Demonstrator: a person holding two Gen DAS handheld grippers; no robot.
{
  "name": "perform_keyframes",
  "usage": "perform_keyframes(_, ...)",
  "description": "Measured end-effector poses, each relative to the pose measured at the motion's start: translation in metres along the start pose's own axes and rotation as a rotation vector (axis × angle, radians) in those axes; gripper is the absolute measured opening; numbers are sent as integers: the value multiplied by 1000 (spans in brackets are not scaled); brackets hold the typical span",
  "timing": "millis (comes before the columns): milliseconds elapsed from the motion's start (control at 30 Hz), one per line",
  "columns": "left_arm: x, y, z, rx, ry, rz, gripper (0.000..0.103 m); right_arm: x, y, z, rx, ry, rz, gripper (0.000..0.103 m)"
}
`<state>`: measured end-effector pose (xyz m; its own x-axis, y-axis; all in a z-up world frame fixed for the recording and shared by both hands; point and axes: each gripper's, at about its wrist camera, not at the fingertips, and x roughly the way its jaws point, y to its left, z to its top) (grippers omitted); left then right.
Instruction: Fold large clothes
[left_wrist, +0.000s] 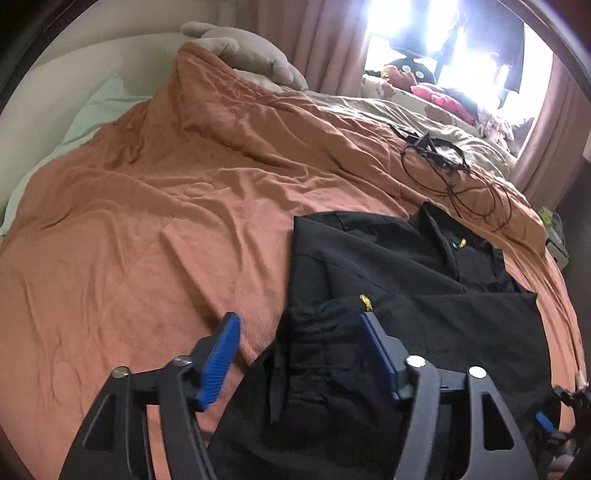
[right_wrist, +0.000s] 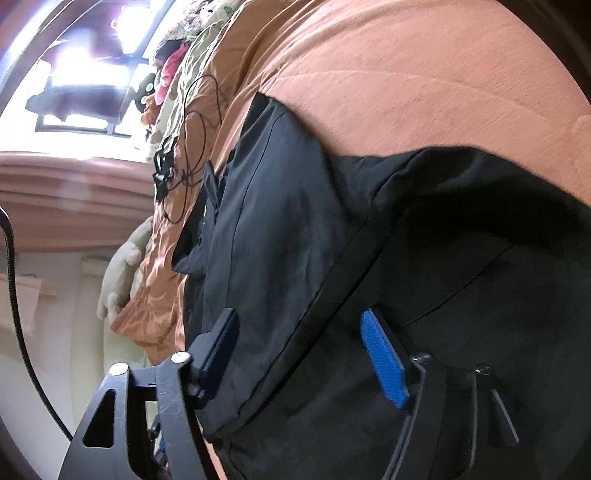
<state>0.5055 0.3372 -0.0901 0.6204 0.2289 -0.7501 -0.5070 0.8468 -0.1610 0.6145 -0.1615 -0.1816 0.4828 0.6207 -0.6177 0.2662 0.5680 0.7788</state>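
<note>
The left tongs (left_wrist: 299, 358) and the right tongs (right_wrist: 301, 363) both stand wide open over the black jacket (left_wrist: 399, 266), which lies partly folded on the orange blanket (left_wrist: 147, 206) of a bed, by pink curtains (left_wrist: 325, 40).

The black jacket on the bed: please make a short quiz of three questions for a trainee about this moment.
1. True or false: the left tongs are open.
2. What lies on the orange blanket beyond the black jacket? A) a book B) tangled black cables C) a shoe
3. Fill in: the small zipper pull on the jacket is ____ in colour.

Key: 1 true; 2 B, the black cables; 3 yellow. The right tongs are open too, with jacket fabric between the fingers.
</note>
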Motion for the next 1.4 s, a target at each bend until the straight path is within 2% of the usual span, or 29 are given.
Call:
perform_keyframes(167,22,-1,-23,16,146,19,68,17,-2,-3,-6,48,4,42)
perform_keyframes(300,41,1,-41,6,225,37,68,25,-2,-5,-7,66,-1,40)
perform_keyframes(433,55,7,-48,-28,248,15,68,26,0,-7,-21,70,-2,40)
perform_keyframes(467,56,7,-48,-28,242,10,59,27,1,-7,-23,71,-2,40)
perform_keyframes(500,56,7,-49,-23,241,8,39,27,1,-7,-25,71,-3,40)
perform_keyframes(600,55,-2,-45,41,243,46,21,27,1,-8,-30,76,-2,31)
perform_keyframes(633,55,-4,-43,67,241,63,17,27,2,-9,-33,79,2,25)
perform_keyframes(667,55,-5,-41,78,233,69,0,29,2,-10,-38,81,2,16)
perform_keyframes(800,47,-2,-29,79,188,48,0,29,5,-12,-55,73,12,9)
perform_keyframes(1000,41,-9,-3,117,122,56,0,34,11,-15,-87,78,37,7)
perform_keyframes(1133,57,-7,9,100,126,56,0,46,14,-20,-94,101,26,7)
perform_keyframes(1400,97,-2,3,66,175,81,0,59,19,-20,-102,99,49,6)
